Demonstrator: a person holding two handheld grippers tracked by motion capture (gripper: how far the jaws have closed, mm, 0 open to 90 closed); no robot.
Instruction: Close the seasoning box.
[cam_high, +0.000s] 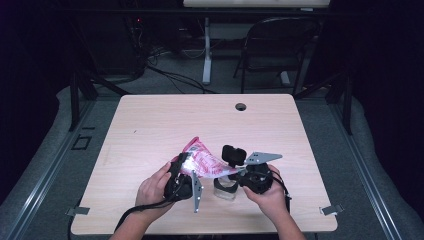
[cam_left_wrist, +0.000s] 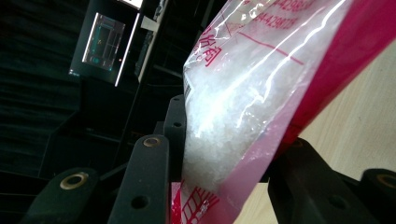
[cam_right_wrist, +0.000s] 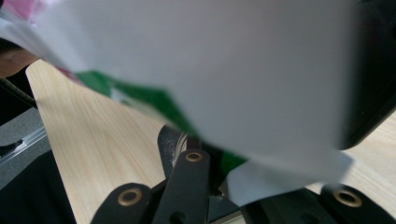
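Observation:
A clear plastic bag (cam_high: 202, 161) with pink and red print, holding white crystals, hangs tilted above the table's front middle between my two grippers. My left gripper (cam_high: 184, 165) is shut on the bag's left part; in the left gripper view the bag (cam_left_wrist: 252, 93) sits squeezed between the black jaws of the left gripper (cam_left_wrist: 224, 158). My right gripper (cam_high: 234, 172) is shut on the bag's right end, and in the right gripper view the right gripper (cam_right_wrist: 219, 163) pinches a white and green part of the bag (cam_right_wrist: 210, 70). A small clear container (cam_high: 226, 190) stands on the table just under the bag's lower end.
The light wooden table (cam_high: 150, 125) has a round cable hole (cam_high: 241, 106) near its far edge. A dark folding chair (cam_high: 277, 45) and a white desk leg (cam_high: 206, 50) stand behind the table. Cables lie on the floor beyond.

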